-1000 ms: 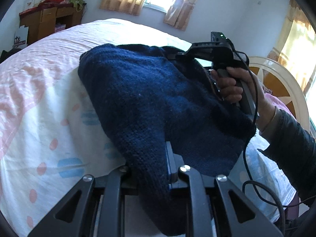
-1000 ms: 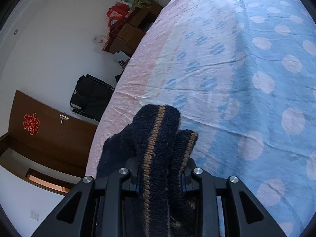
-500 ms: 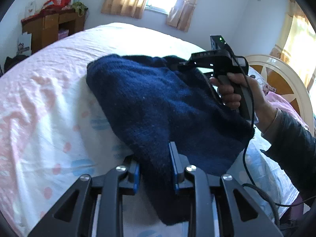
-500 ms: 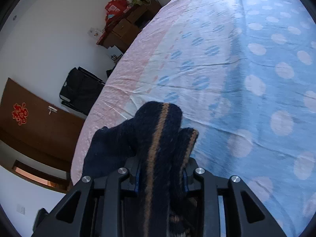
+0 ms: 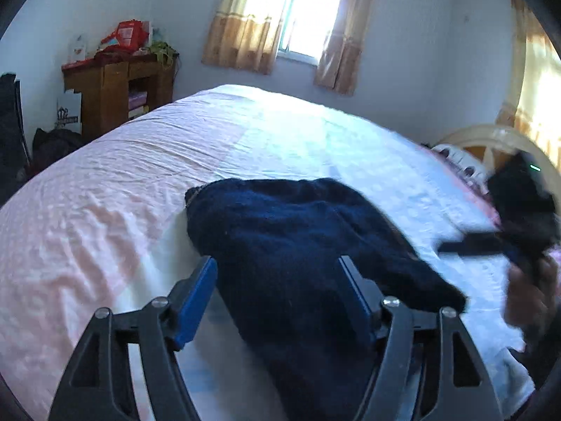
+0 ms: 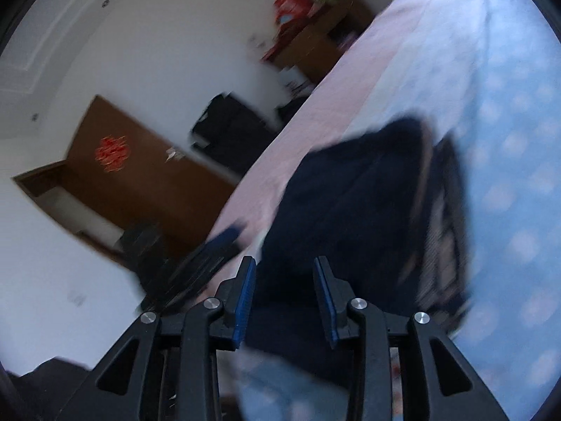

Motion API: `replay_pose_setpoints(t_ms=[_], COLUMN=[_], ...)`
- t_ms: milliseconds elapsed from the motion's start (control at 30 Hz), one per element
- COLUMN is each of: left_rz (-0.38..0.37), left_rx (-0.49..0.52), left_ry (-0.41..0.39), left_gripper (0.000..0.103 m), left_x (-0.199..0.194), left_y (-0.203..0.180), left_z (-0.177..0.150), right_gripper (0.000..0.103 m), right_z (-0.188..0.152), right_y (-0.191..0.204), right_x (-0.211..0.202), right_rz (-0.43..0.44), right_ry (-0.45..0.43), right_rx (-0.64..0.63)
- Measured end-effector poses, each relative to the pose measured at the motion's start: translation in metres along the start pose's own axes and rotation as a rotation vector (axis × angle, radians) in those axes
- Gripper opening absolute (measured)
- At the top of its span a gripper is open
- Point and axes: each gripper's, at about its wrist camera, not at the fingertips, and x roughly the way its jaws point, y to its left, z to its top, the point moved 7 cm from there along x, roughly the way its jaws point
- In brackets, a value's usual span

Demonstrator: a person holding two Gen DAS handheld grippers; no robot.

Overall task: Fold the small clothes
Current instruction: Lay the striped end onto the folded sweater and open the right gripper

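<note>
blur: right hand-held gripper (image 5: 455, 248) and hand (image 5: 533, 298) smeared | sweater (image 6: 368, 210) pattern unreadable | cabinet (image 6: 315, 52) clutter indistinct

- No lettering is reading clearly in either view.
- A red ornamental sign (image 6: 111, 152) is hanging on the brown door (image 6: 140, 189), too blurred to make out as a character.
- A white bag (image 5: 69, 112) beside the wooden cabinet (image 5: 115, 94) is showing a dark printed mark, too small to read.
</note>
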Motion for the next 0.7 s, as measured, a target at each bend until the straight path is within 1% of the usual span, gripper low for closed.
replay_pose_setpoints(t_ms=[33,67,100,167,200,233,267,300,333,400,433,500,567,700], left_rz=[0.011,0.022,0.030,0.066,0.065,0.061,0.071,0.081,0.096,0.112,0.121,0.132,0.152,0.178], left_rx=[0.005,0.008,0.012,0.010,-0.004,-0.019,-0.031,-0.028,-0.017,-0.016,-0.026,-0.034,-0.009,0.068], left_ry=[0.025,0.054,0.072,0.120,0.122,0.116,0.109,0.105,0.102,0.115,0.121,0.119,0.096,0.082], left_gripper=[0.072,0.072,0.072,0.078,0.083,0.088,0.090,0.094,0.096,0.100,0.103,0.103,0.102,0.102], left_x=[0.013,0.026,0.033,0.048,0.051,0.047,0.045,0.044,0.044,0.046,0.048,0.047,0.037,0.019], left_y=[0.002,0.004,0.005,0.012,0.016,0.017,0.020,0.020,0.020,0.022,0.025,0.026,0.021,0.011], left_z=[-0.003,-0.007,-0.012,-0.026,-0.030,-0.033,-0.034,-0.036,-0.036,-0.036,-0.036,-0.034,-0.033,-0.040], right_gripper=[0.036,0.036,0.036,0.036,0.036,0.034,0.034,0.034,0.034,0.034,0.034,0.034,0.036,0.036], right_z=[-0.010,-0.014,-0.019,-0.030,-0.035,-0.039,-0.042,-0.044,-0.045,-0.044,-0.045,-0.046,-0.048,-0.056], right_y=[-0.006,-0.013,-0.026,-0.064,-0.079,-0.090,-0.096,-0.098,-0.096,-0.091,-0.089,-0.090,-0.085,-0.079], right_x=[0.004,0.006,0.007,0.004,0.000,-0.003,-0.006,-0.008,-0.006,-0.001,0.001,-0.001,-0.008,-0.012], right_rz=[0.013,0.007,-0.015,-0.113,-0.122,-0.099,-0.058,-0.042,-0.060,-0.124,-0.137,-0.124,-0.120,-0.201], right_ry=[0.008,0.006,0.003,-0.015,-0.028,-0.044,-0.061,-0.069,-0.071,-0.066,-0.070,-0.093,-0.120,-0.142], right_rx=[0.038,0.065,0.100,0.204,0.253,0.288,0.311,0.314,0.285,0.210,0.203,0.231,0.248,0.193])
